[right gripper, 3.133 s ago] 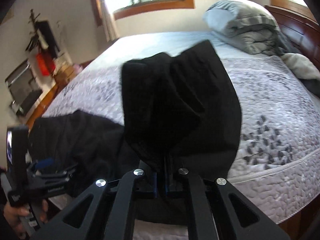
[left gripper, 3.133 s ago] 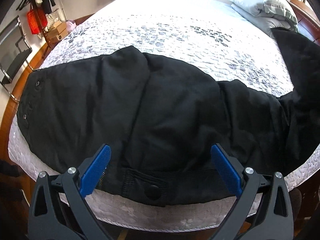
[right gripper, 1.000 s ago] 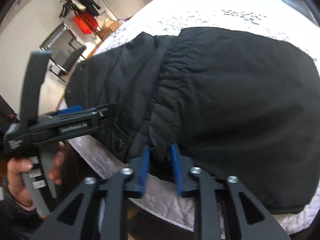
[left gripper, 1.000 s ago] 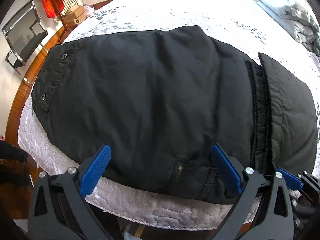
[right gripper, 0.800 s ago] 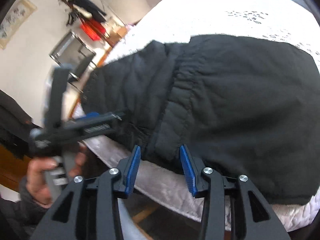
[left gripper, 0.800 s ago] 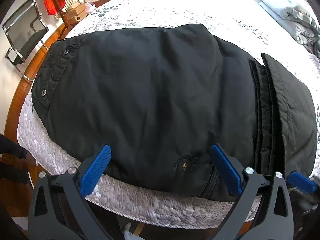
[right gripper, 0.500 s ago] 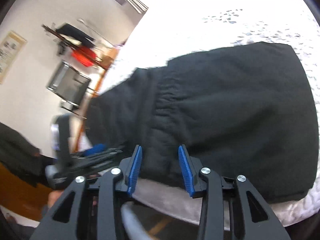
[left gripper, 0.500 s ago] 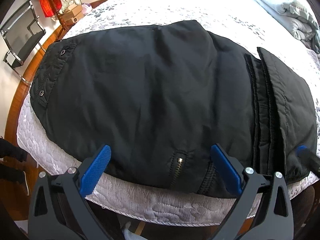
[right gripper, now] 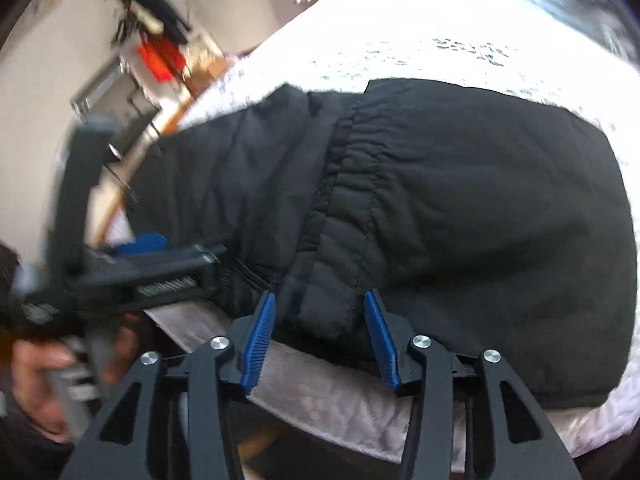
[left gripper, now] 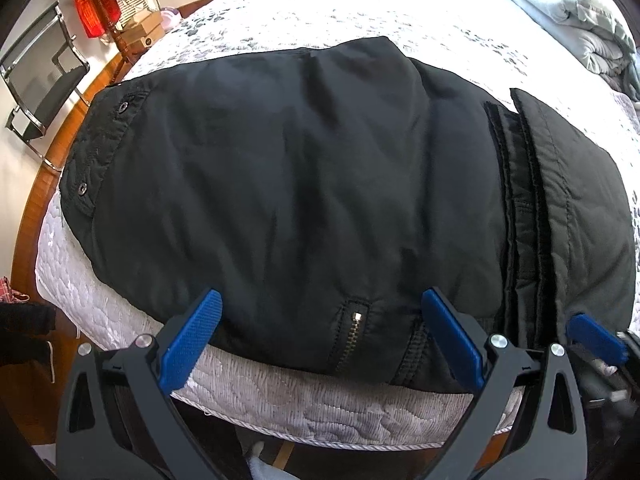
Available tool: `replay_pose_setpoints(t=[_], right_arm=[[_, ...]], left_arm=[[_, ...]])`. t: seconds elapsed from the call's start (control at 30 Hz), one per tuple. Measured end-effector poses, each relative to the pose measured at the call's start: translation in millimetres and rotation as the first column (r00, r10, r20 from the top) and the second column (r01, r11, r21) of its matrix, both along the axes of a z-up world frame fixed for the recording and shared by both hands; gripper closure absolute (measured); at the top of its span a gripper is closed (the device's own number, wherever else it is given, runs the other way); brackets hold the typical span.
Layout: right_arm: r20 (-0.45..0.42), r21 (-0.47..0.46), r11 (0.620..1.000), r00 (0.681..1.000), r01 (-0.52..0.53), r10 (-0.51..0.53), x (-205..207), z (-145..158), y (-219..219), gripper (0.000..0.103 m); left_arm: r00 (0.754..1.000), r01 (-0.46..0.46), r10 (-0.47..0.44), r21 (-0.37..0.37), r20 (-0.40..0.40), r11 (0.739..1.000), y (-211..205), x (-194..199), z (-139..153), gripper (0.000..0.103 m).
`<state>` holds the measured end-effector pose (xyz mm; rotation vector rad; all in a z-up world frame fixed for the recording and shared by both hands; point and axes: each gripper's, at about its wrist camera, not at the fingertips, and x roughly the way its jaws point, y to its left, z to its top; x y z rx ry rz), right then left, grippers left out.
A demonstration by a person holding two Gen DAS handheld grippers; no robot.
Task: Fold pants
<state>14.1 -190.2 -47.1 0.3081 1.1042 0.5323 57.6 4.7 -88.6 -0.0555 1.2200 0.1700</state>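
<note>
Through my left wrist camera, my left claw (left gripper: 320,334) stands wide open with nothing between its blue pads, hanging over the near edge of the black padded pants (left gripper: 304,184). They lie folded flat on the white quilted bed (left gripper: 320,396), snap studs along their left end, a small zipper (left gripper: 352,330) at the near hem and the ribbed cuff edges stacked at the right. A blue pad of my right claw (left gripper: 596,336) pokes in at the lower right. Grey bedding (left gripper: 576,20) sits piled at the far right, and a red bag (left gripper: 96,14) hangs at the far left. Through my right wrist camera, blurred, my right claw (right gripper: 318,342) is opening, its pads either side of the cuff fold but clear of the cloth. My left hand (right gripper: 52,380) grips the other claw's handle at the left.
</note>
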Motion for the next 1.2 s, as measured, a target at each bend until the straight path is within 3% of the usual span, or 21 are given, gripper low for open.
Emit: replay_pose_setpoints(t=[0.07,0.2,0.33,0.47,0.63,0.8,0.93,1.1,1.2], right_arm=[[0.012,0.023,0.998,0.998,0.055,-0.055,2,8,-15,0.057],[-0.012,-0.022,0.992,0.992,0.125,-0.125,8,3,-36,0.056],[-0.053,-0.068,0.991,0.991,0.118,-0.122,8,-24,-34,0.056],[-0.038,-0.076,0.992,0.994,0.104,-0.107,10,-21,-34,0.056],[0.003,-0.025,0.979,0.979,0.202,-0.202,9,4,-77,0.056],[-0.034,-0.043,0.958,0.958,0.282,-0.284,14,-8,-112,0.057],[-0.038,-0.069,0.959,0.96,0.274,-0.277,14,-22,-111,0.057],[-0.004,-0.098,0.958,0.963,0.27,-0.271,17,-9,-97,0.056],[-0.013,-0.159,0.953,0.965,0.258,-0.263,17,-7,-88,0.056]], left_arm=[[1.0,-0.006,0.006,-0.005,0.0,1.0,-1,-1,0,0.003],[1.0,0.006,-0.006,-0.015,0.0,1.0,-4,-1,-1,0.003],[1.0,0.024,-0.024,-0.002,-0.001,1.0,-10,-3,-3,0.003],[1.0,0.016,-0.016,-0.024,-0.004,1.0,-6,-5,-2,0.003],[0.999,-0.036,0.036,-0.053,-0.002,0.998,5,-6,0,0.003],[0.999,-0.033,0.033,-0.056,-0.005,0.998,2,-4,-4,0.003],[0.999,-0.034,0.034,-0.049,0.004,0.998,3,-3,-7,0.003],[0.999,-0.026,0.027,-0.033,0.024,0.999,2,-6,-1,0.003],[1.0,-0.01,0.01,-0.012,0.028,1.0,-3,-7,-1,0.003]])
